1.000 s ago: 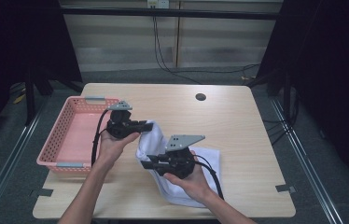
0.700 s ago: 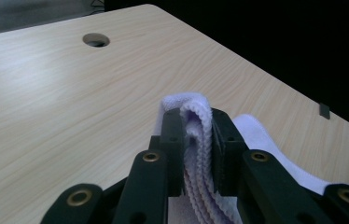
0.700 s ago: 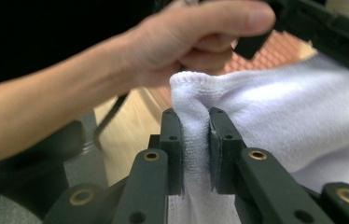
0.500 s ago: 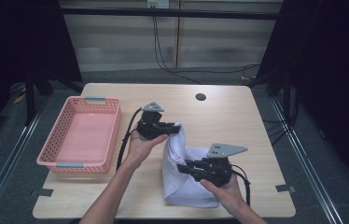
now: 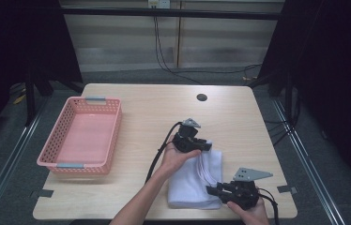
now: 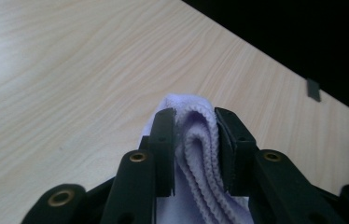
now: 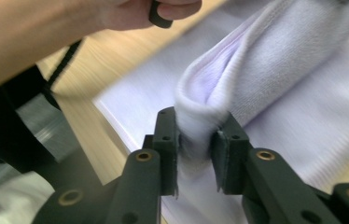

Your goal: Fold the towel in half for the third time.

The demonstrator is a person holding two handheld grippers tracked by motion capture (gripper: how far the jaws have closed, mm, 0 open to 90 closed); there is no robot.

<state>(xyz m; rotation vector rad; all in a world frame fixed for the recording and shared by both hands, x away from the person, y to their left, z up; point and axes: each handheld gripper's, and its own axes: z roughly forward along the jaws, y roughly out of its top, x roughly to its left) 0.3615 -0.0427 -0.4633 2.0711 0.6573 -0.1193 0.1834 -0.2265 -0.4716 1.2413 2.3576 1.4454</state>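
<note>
A pale lilac towel (image 5: 192, 183) lies folded on the wooden table (image 5: 155, 117), right of centre near the front edge. My left gripper (image 5: 206, 146) is shut on the towel's far corner; in the left gripper view the ribbed folded cloth (image 6: 196, 140) is pinched between the black jaws. My right gripper (image 5: 212, 191) is shut on the near right edge of the towel. The right gripper view has a thick fold of cloth (image 7: 238, 79) clamped between the jaws, with the person's other hand (image 7: 116, 14) beyond.
A pink plastic basket (image 5: 65, 166) stands at the left side of the table, nothing in it. A dark round hole (image 5: 202, 97) is in the tabletop at the back. Black cables trail from both grippers.
Both grippers have carried the towel from beside the basket to the right and nearer the front edge, and it now lies lower and flatter on the table.
</note>
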